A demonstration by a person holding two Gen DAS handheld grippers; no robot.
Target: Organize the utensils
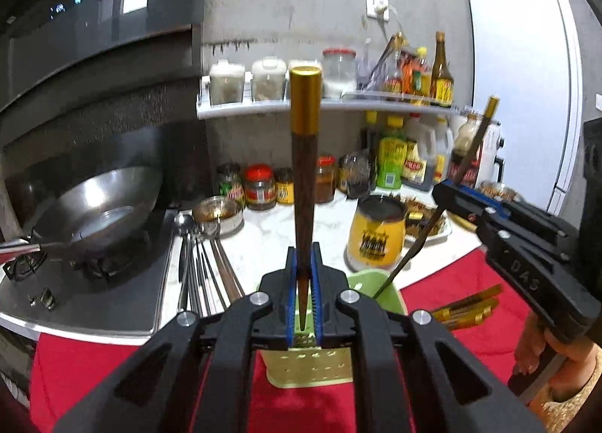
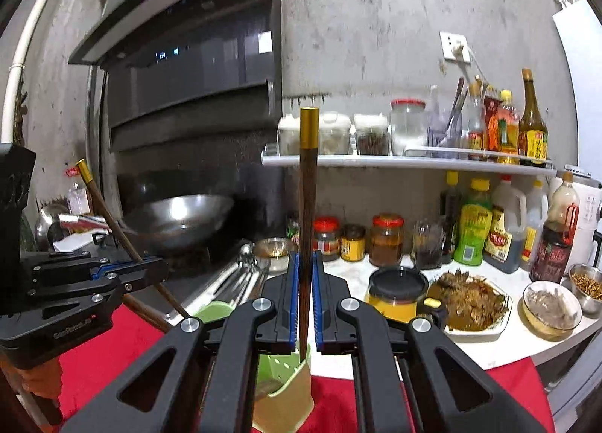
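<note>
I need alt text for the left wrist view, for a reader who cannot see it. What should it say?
The left tool grips a brown chopstick with a gold cap upright above a green utensil holder on a red cloth. At right, the right tool holds a second chopstick, tilted. Behind are a wok, spoons and jars on a white counter.

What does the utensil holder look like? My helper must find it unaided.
On the red cloth at the counter's front edge stands the utensil holder, just before a yellow jar. It is the only pale green container, with small holes in its wall.
</note>
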